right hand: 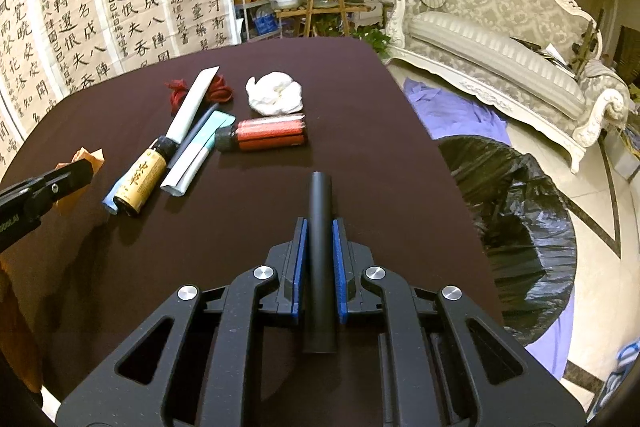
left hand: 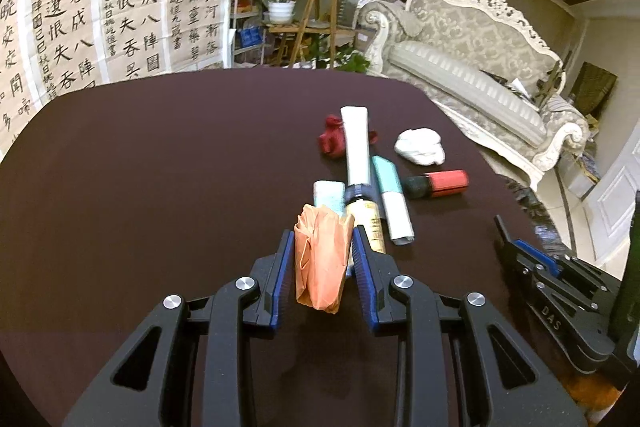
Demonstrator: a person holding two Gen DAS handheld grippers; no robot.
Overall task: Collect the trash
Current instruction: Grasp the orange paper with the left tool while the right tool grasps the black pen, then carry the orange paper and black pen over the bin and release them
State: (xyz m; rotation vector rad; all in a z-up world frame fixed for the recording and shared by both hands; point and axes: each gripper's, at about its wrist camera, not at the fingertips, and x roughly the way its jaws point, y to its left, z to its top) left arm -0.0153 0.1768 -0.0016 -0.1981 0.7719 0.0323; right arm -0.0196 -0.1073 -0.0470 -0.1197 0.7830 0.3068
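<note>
Two grippers are engaged, each clamped on one piece of rubbish.

Left wrist view: the left gripper (left hand: 322,251) is clenched on a crumpled orange paper (left hand: 322,259), its blue pads pressing both sides; the paper appears lifted clear of the dark table (left hand: 140,167), judged ready for carrying away. Ahead lie the remaining items, bunched together: a white tube (left hand: 357,147) across a red scrap (left hand: 330,139), a brown bottle (left hand: 366,223), a teal-and-white pack (left hand: 394,203), a white tissue wad (left hand: 420,146) and a red-bodied container (left hand: 438,183). No receptacle shows here.

Right wrist view: the right gripper (right hand: 320,251) is closed tight on a black cylinder (right hand: 319,259), held lengthwise between the pads over the table edge. Beside the table on the right stands a bin lined with a black bag (right hand: 516,235), mouth open; what it holds cannot be told. That bin is judged the destination for both items.
</note>
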